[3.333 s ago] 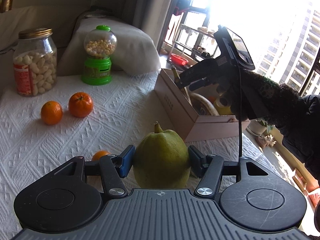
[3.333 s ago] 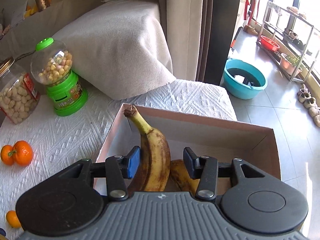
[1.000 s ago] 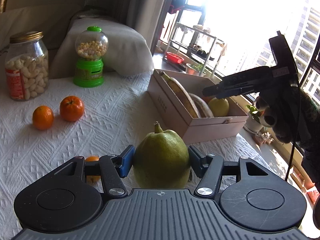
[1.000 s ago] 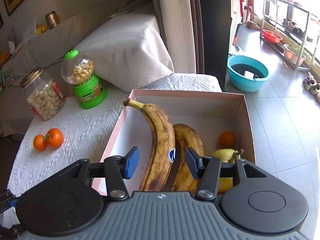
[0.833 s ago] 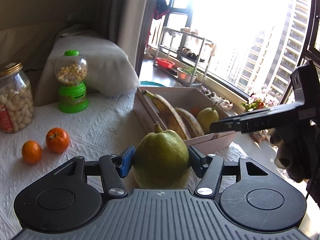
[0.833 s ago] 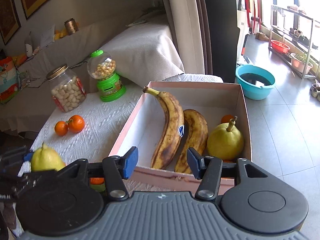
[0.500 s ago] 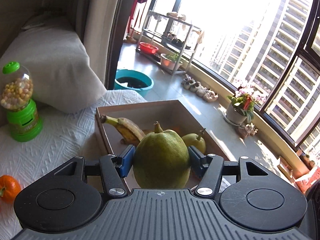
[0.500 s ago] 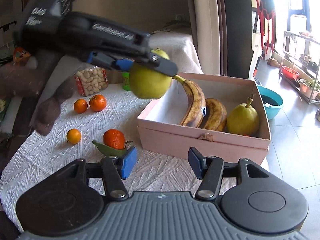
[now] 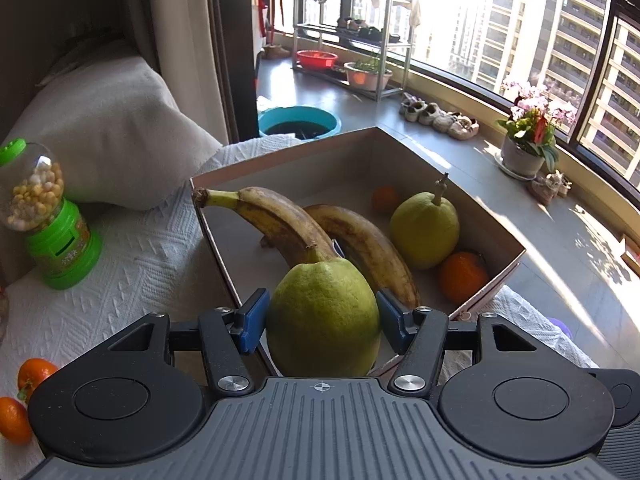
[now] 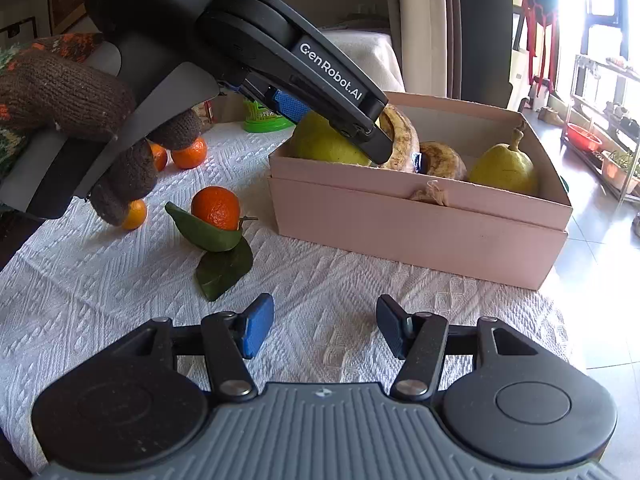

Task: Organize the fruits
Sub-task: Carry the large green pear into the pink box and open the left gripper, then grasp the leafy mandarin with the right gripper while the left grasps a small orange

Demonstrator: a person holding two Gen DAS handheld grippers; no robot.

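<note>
My left gripper (image 9: 322, 320) is shut on a green pear (image 9: 323, 318) and holds it inside the near left corner of the pink cardboard box (image 9: 280, 162). The box holds two brown-spotted bananas (image 9: 280, 220), a second pear (image 9: 424, 228) and two oranges (image 9: 462, 276). In the right wrist view the left gripper (image 10: 340, 120) reaches into the box (image 10: 420, 216) with the pear (image 10: 320, 142). My right gripper (image 10: 325, 326) is open and empty, low over the white cloth in front of the box. An orange with leaves (image 10: 216, 208) lies left of the box.
Several small oranges (image 10: 186, 154) lie on the cloth behind the gloved hand; two show in the left wrist view (image 9: 34, 374). A green candy dispenser (image 9: 52, 224) stands at the left by a cushion (image 9: 112, 128). The table edge drops off right of the box.
My left gripper has carried the pear over the box and lowered it into the near left corner. My right gripper has drawn back from the box and sunk toward the cloth, still open.
</note>
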